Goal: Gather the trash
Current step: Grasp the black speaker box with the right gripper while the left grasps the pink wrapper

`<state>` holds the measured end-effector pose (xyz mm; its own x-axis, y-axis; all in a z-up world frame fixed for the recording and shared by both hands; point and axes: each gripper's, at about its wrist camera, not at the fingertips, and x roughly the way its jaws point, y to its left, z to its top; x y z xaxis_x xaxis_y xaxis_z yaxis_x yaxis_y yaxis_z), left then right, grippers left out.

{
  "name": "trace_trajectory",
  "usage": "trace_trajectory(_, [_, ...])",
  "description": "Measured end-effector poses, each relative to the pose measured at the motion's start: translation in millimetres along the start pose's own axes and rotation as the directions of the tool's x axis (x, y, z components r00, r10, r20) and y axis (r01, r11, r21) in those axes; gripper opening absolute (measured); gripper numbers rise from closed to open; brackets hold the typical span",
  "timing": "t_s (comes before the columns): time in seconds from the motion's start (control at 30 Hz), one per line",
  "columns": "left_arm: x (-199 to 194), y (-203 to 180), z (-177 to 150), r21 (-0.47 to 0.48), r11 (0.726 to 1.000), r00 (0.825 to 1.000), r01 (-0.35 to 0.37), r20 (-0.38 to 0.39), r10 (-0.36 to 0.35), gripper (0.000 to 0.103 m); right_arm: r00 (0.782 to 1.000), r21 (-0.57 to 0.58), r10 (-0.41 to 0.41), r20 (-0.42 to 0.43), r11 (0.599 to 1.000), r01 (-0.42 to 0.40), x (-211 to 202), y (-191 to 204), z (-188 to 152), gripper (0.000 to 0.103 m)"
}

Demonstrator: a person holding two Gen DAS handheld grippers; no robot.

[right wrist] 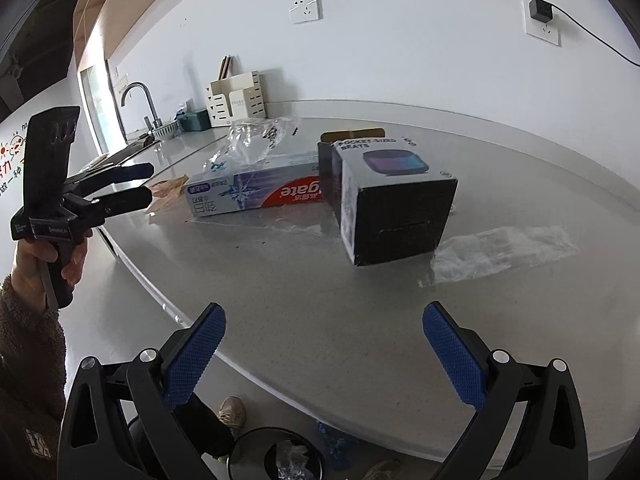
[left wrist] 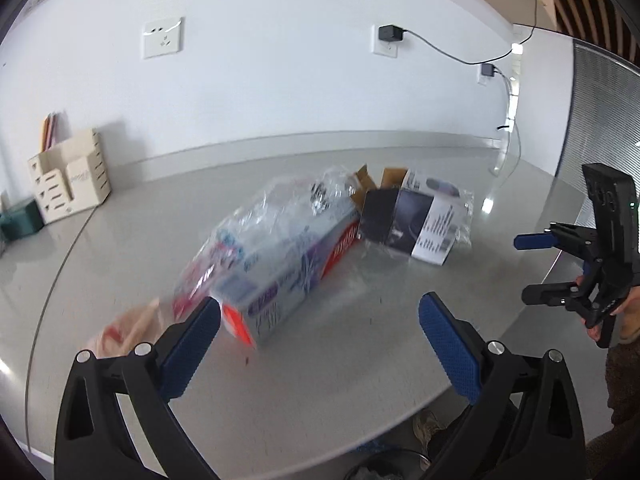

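A long toothpaste box [left wrist: 288,276] [right wrist: 256,194] lies on the grey counter [left wrist: 360,340] with a crumpled clear plastic bag [left wrist: 288,208] [right wrist: 256,138] on it. Behind it stands an open black-and-white speaker box [left wrist: 412,220] [right wrist: 392,204]. A flat clear plastic wrapper [right wrist: 504,252] lies right of that box. A tan paper wrapper [left wrist: 128,328] [right wrist: 168,188] lies left of the toothpaste box. My left gripper [left wrist: 320,320] [right wrist: 150,184] is open and empty, just in front of the toothpaste box. My right gripper [right wrist: 324,324] [left wrist: 528,268] is open and empty, short of the speaker box.
A cream organiser [left wrist: 68,176] [right wrist: 236,100] and a green box [left wrist: 20,220] stand by the wall at the left. A sink with a tap [right wrist: 138,104] is further left. A black bin [right wrist: 280,456] stands on the floor below the counter edge. Chargers hang from wall sockets [left wrist: 388,36].
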<state>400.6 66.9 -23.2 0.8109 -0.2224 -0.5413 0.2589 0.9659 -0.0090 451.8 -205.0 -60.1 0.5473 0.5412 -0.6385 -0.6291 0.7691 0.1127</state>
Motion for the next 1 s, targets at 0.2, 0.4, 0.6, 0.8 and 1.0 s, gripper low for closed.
trace_trajectory(0.2, [37,10,30,0.041,0.995,0.996,-0.092,0.018,0.091,0.099,0.998,0.011,-0.067,0.019,0.998,0.067,23,-26,28,0.1])
trace_trajectory(0.4, [63,24,41,0.01,0.998,0.998,-0.061,-0.013,0.061,0.099,0.998,-0.014,-0.058,0.013,0.998,0.058,47,-39,45,0.1])
trace_trajectory(0.6, [86,41,43,-0.044,0.999,0.999,-0.009,-0.044,0.007,0.095,0.995,-0.03,-0.095,-0.009,0.995,0.095,69,-47,52,0.1])
trace_trajectory(0.8, [104,55,40,-0.105,0.994,0.994,0.019,-0.104,-0.03,0.075,0.997,-0.008,-0.075,-0.02,0.997,0.074,86,-57,60,0.1])
trace_trajectory(1.0, [108,60,41,-0.11,0.994,0.994,0.016,-0.102,-0.027,0.028,0.999,-0.057,-0.043,-0.006,0.997,0.043,86,-50,64,0.087])
